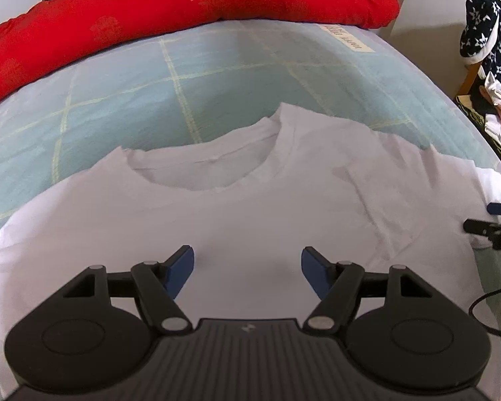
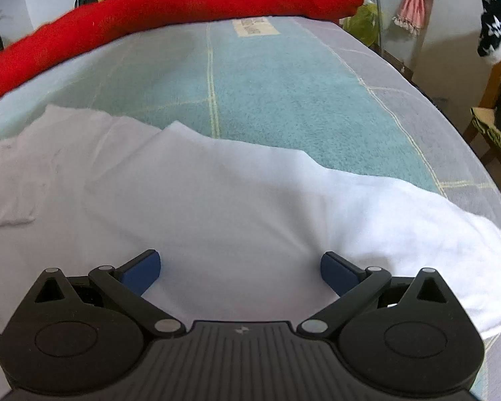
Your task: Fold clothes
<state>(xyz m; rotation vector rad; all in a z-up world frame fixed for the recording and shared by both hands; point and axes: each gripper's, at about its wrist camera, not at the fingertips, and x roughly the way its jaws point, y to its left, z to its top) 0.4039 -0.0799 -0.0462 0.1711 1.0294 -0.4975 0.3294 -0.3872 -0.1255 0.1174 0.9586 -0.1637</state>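
Both angled downward, left tool spread, right tool spread, over white T-shirt

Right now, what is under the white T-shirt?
The T-shirt lies spread on the blue checked bedcover, which shows around its collar and sleeves. Whatever sits directly beneath the shirt is covered. Both grippers, left and right, are above it, open.

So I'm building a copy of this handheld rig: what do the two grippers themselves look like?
Both look alike. The left gripper and the right gripper each have a black ribbed body with a small light logo, two round black discs at the sides, black linkage arms with silvery pivot pins, and dark blue pads on the fingertips. A thin black cable loops at the right edge of the left wrist view.
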